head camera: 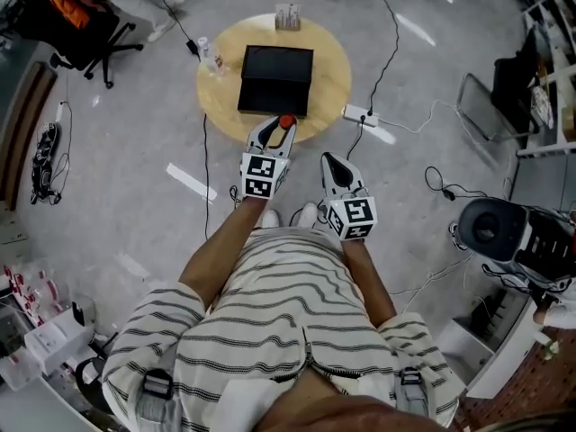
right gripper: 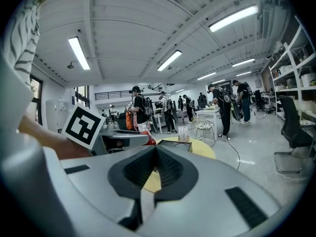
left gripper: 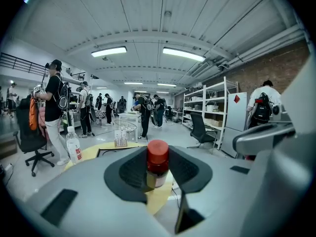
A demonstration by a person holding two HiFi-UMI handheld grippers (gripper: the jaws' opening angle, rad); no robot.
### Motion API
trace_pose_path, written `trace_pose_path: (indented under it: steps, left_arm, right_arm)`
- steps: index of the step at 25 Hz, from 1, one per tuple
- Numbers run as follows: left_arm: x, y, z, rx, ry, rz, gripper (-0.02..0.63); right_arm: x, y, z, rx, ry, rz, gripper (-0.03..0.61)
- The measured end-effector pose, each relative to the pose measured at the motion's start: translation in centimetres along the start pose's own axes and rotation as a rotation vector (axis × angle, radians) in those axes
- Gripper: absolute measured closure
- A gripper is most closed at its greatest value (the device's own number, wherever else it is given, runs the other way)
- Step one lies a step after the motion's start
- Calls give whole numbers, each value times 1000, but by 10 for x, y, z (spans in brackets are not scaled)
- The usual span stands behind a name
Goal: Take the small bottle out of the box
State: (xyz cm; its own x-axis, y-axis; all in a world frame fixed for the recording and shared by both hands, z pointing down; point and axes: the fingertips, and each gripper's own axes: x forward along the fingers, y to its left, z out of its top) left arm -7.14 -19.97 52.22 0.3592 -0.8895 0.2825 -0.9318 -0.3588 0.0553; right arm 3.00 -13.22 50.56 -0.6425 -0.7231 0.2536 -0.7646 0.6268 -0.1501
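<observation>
Red-capped small glass bottle (its lower body is buried between ribbed pads, and only the cap shows in the head view) is clamped in the left tongs. They are held above the near edge of the round yellow wooden table, just outside the flat black box. The right tongs, pressed together on nothing, hang off the table beside the left.

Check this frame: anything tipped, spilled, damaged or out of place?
Nothing stands out. The small bottle is upright in the left hand-held gripper, the box lies flat on the table, and the right hand-held gripper is shut, empty.
</observation>
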Motion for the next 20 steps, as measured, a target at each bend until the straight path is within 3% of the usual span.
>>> trace_pose_path:
  steps: [20]
  left_arm:
    - [-46,-19,6,33,-27,-52,471]
  right_arm:
    - [-8,14,8,-13,-39,-7,560]
